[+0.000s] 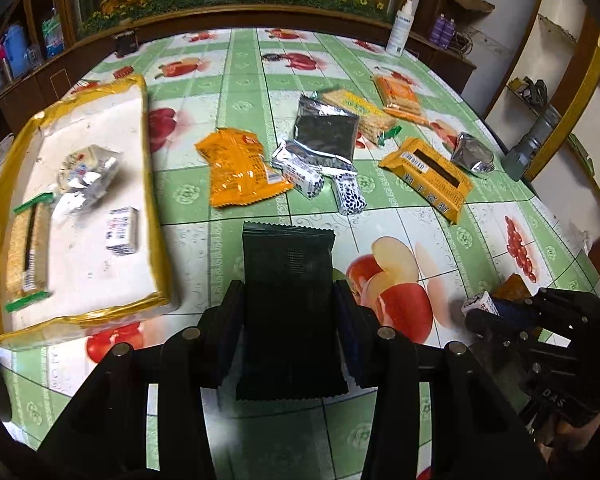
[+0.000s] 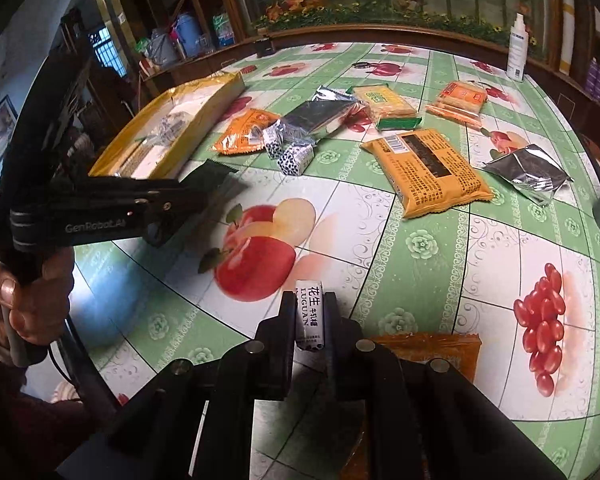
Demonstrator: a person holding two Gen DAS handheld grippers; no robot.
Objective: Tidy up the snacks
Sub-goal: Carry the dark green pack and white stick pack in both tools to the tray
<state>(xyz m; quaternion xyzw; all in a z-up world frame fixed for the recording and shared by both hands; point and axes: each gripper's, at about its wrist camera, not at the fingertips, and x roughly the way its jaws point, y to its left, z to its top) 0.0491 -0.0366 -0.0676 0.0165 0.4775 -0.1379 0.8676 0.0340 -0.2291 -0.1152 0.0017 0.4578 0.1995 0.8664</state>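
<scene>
My left gripper (image 1: pixel 288 304) pinches a dark green snack packet (image 1: pixel 288 300) across its width, both fingers pressed against the packet's long sides. The packet is held above the fruit-print tablecloth (image 1: pixel 480 232), just right of the yellow-rimmed tray (image 1: pixel 150 160), level with the tray's near corner.

My right gripper (image 2: pixel 309 312) is clamped on a small white peanut candy bar (image 2: pixel 309 316), printed "LUGUAN", standing lengthwise between the fingers. It sits well right of the tray, over the apple print. An orange packet (image 2: pixel 440 350) lies on the cloth under the gripper's right side.

Inside the tray: a cracker sleeve with green ends (image 1: pixel 27 252) along the left side, a crumpled clear-and-white wrapper bundle (image 1: pixel 86 176) toward the middle, a small white block candy (image 1: pixel 121 230) near the right rim.

Right of the tray, loose on the cloth, going outward: an orange pouch (image 1: pixel 240 166); two black-and-white spotted candy bars (image 1: pixel 300 170), (image 1: pixel 350 194); a silver-edged dark packet (image 1: pixel 326 134); a yellow-green cracker pack (image 1: pixel 360 114); an orange cracker pack (image 1: pixel 398 94); a yellow biscuit pack with a dark stripe (image 1: pixel 430 178); a crumpled silver foil packet (image 1: pixel 472 152).

A white spray bottle (image 1: pixel 400 28) stands at the table's far edge, well right of the tray.
</scene>
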